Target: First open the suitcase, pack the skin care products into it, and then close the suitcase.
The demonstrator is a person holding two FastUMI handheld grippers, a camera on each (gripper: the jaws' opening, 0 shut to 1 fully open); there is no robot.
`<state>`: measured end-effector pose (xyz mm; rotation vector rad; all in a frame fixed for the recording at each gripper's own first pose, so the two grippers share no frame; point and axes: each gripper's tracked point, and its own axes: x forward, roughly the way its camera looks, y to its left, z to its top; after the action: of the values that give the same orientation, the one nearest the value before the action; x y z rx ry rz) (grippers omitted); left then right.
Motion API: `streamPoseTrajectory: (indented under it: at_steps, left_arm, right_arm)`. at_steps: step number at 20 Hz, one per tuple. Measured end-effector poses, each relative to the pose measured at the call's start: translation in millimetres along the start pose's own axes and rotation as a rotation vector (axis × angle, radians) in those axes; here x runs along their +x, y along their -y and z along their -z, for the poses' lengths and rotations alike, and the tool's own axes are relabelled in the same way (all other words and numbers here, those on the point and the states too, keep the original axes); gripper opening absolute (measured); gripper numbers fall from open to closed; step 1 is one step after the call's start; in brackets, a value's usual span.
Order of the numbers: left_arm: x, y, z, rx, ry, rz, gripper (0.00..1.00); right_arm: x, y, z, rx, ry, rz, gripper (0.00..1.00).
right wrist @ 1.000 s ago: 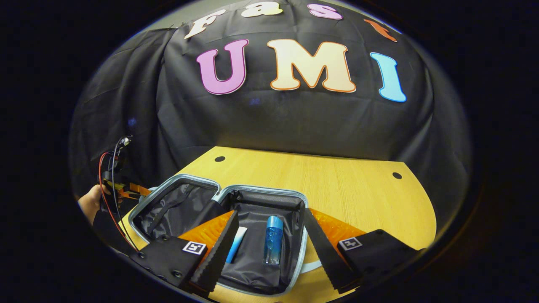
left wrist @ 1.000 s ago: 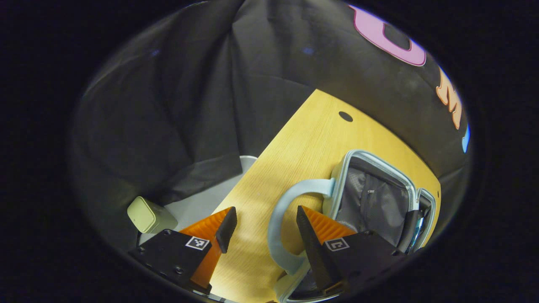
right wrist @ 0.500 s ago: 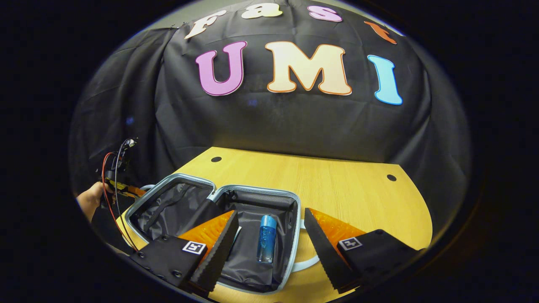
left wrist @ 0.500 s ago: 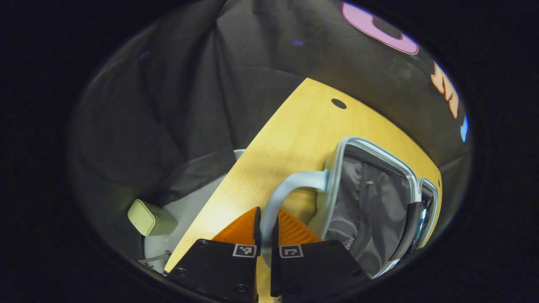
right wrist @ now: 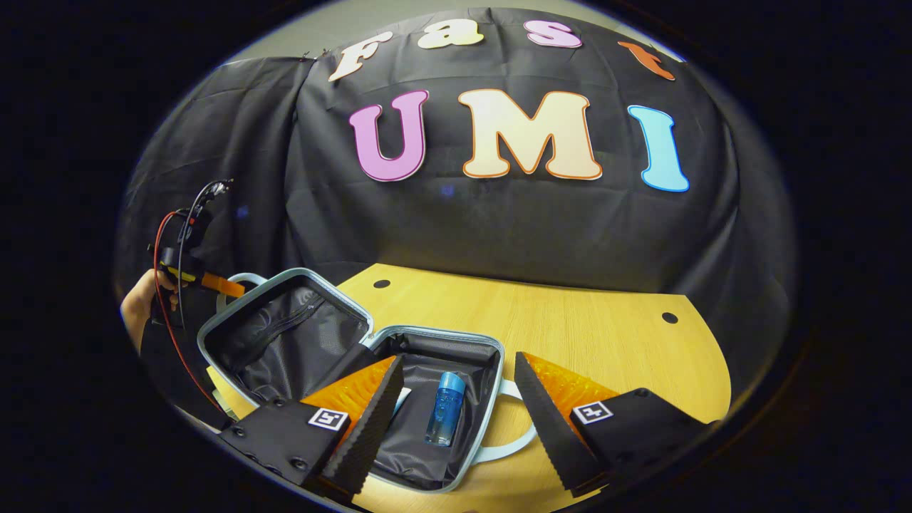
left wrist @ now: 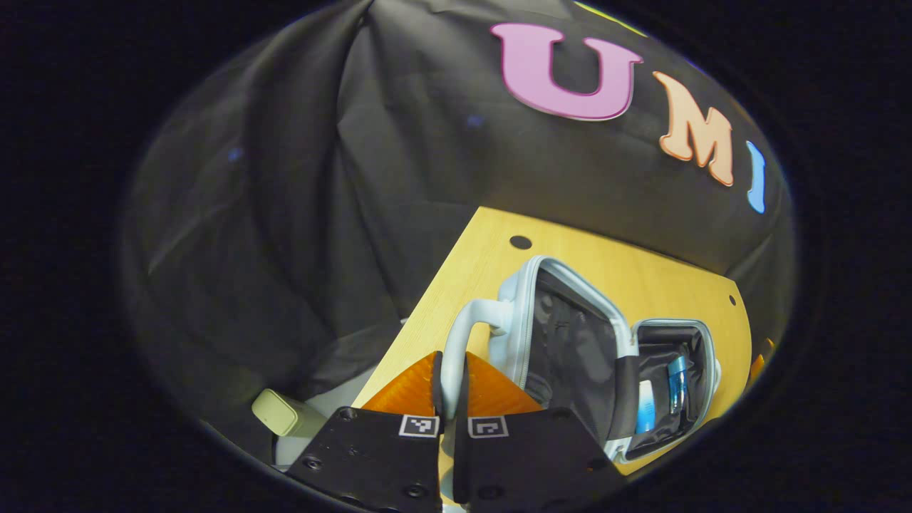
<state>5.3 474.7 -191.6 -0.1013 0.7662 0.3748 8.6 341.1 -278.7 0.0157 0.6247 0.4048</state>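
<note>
- Suitcase (right wrist: pixel 342 370) open on the counter (right wrist: pixel 570 335), lid half (left wrist: pixel 563 342) tilted up off the counter.
- Left gripper (left wrist: pixel 450 374): jaws clamped on the lid's handle (left wrist: pixel 463 335).
- Right gripper (right wrist: pixel 456 420): jaws wide apart, holding nothing, hovering over the base half.
- Blue bottle (right wrist: pixel 443 409) and tube (left wrist: pixel 645 407) lie in the base half.

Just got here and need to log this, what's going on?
A person is packing a small suitcase on the table. The left gripper is shut on the lid's handle, with the lid tilted up. A blue bottle already lies inside. The right gripper hovers open above it.
</note>
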Motion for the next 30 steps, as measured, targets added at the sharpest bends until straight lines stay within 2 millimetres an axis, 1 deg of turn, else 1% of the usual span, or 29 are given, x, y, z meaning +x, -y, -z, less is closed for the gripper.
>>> streamPoseTrajectory:
  at_steps: [4,6,7,10,11,14,18,20,21,22,24,27,30]
  left_arm:
    - [-40,36,-28,0.029,0.064,-0.003,0.00]
    - [-55,57,-36,0.047,0.072,0.001,0.00]
    - [-63,68,-36,0.064,0.070,0.001,0.00]
    - [-80,103,-44,0.128,0.103,0.016,0.00]
    - [-88,113,-50,0.149,0.113,0.024,0.00]
    - [-99,157,-57,0.196,0.124,0.062,0.00]
    - [-107,220,-59,0.256,0.139,0.145,0.00]
    - [-108,252,-57,0.274,0.142,0.194,0.00]
    - [-108,269,-55,0.279,0.141,0.220,0.00]
    - [-109,283,-51,0.284,0.141,0.249,0.00]
    - [-112,308,-36,0.290,0.134,0.303,0.00]
    - [-114,340,-11,0.286,0.112,0.381,0.01]
    - [-108,377,13,0.285,0.066,0.459,0.01]
  right_arm:
    - [-21,27,-3,-0.002,0.020,-0.032,0.98]
    - [-32,43,-6,0.012,0.033,-0.041,0.98]
    - [-36,50,-8,0.016,0.039,-0.041,0.98]
    - [-48,73,-11,0.029,0.056,-0.042,0.98]
    - [-52,80,-11,0.033,0.059,-0.041,0.98]
    - [-63,101,-10,0.046,0.067,-0.031,0.98]
    - [-74,125,-8,0.067,0.075,-0.013,0.98]
    - [-78,134,-10,0.072,0.080,-0.006,0.98]
    - [-81,138,-10,0.071,0.084,0.000,0.94]
    - [-84,143,-10,0.070,0.086,0.005,0.98]
    - [-88,152,-10,0.067,0.088,0.018,0.98]
    - [-97,168,-7,0.071,0.085,0.045,0.98]
    - [-106,184,-3,0.071,0.079,0.073,0.98]
